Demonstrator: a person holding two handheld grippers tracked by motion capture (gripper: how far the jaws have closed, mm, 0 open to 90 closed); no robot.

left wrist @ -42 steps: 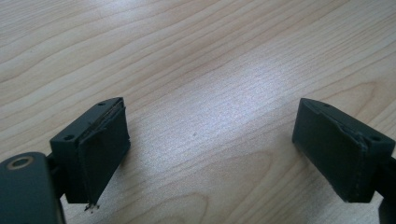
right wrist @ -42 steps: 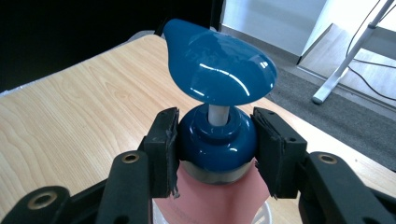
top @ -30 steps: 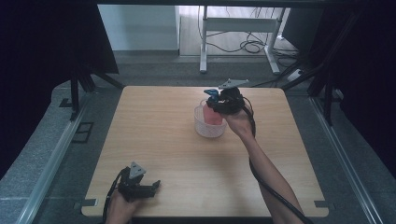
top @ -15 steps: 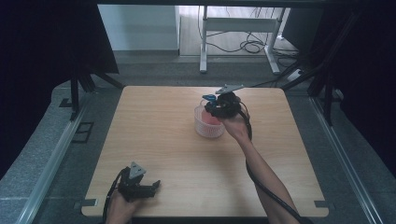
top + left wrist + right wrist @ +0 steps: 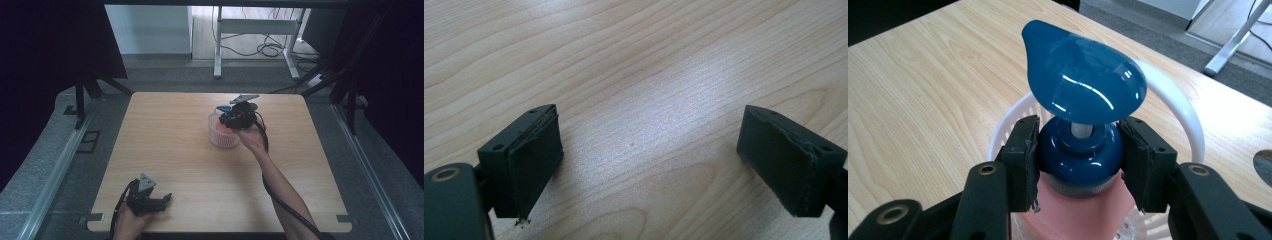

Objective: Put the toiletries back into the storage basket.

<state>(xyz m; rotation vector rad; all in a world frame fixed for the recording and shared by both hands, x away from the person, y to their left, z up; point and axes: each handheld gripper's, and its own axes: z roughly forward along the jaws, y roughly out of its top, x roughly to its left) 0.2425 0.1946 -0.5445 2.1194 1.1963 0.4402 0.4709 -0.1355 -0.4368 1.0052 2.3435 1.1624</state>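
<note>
right gripper (image 5: 1079,155): jaws closed on the dark blue collar of a pink plastic pump bottle with a glossy blue pump head (image 5: 1083,87), one black pad pressed on each side of the collar; in the high view this gripper (image 5: 239,114) sits just past the tabletop's centre, toward 1 o'clock.
pump bottle: upright, its pink body down inside a round white perforated plastic basket (image 5: 222,134); the basket's white handle arches behind the pump head.
left gripper (image 5: 649,165): jaws wide apart, nothing between the pads, bare wood below; in the high view it (image 5: 148,199) rests near the front edge at about 7 o'clock.
light wooden tabletop (image 5: 170,145): carries the basket, well apart from the left gripper.
</note>
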